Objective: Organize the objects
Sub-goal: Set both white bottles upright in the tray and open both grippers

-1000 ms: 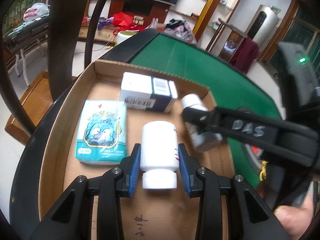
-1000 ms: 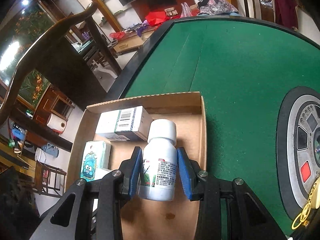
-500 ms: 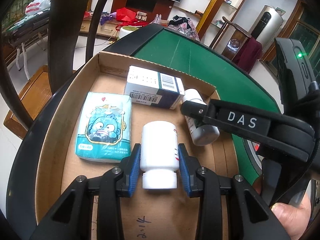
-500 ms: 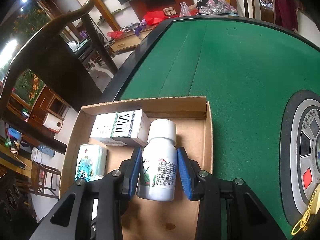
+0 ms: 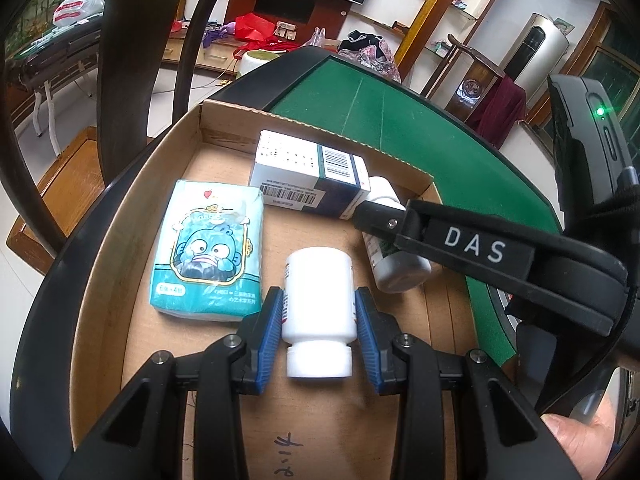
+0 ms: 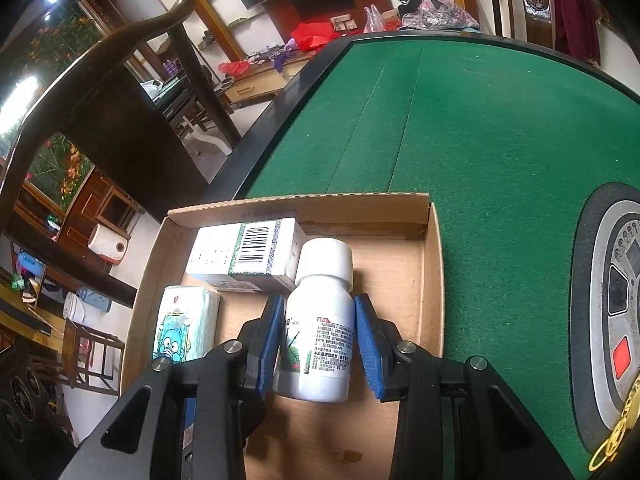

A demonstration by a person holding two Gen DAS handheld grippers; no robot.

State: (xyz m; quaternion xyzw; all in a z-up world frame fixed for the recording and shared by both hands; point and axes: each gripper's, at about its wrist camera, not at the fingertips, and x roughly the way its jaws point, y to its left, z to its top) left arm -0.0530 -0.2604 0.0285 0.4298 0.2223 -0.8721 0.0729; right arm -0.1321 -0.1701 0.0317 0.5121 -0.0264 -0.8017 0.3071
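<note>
Nearest the left wrist camera, the left gripper (image 5: 318,330) is clamping a plain white bottle (image 5: 318,296), cap toward the camera, low over the floor of a shallow cardboard tray (image 5: 120,216). Just to its right, the right gripper (image 6: 318,344) is squeezing a labelled white bottle (image 6: 320,344) inside the same tray. Farther in, a blue tissue pack (image 5: 210,248) is lying at left, a white medicine box (image 5: 308,178) is sitting near the tray's far wall, and the green table (image 6: 480,128) is stretching beyond.

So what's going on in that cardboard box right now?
Left gripper jaws shut on plain white bottle. Right gripper jaws shut on labelled bottle. Both over the tray. Nothing in the way.
</note>
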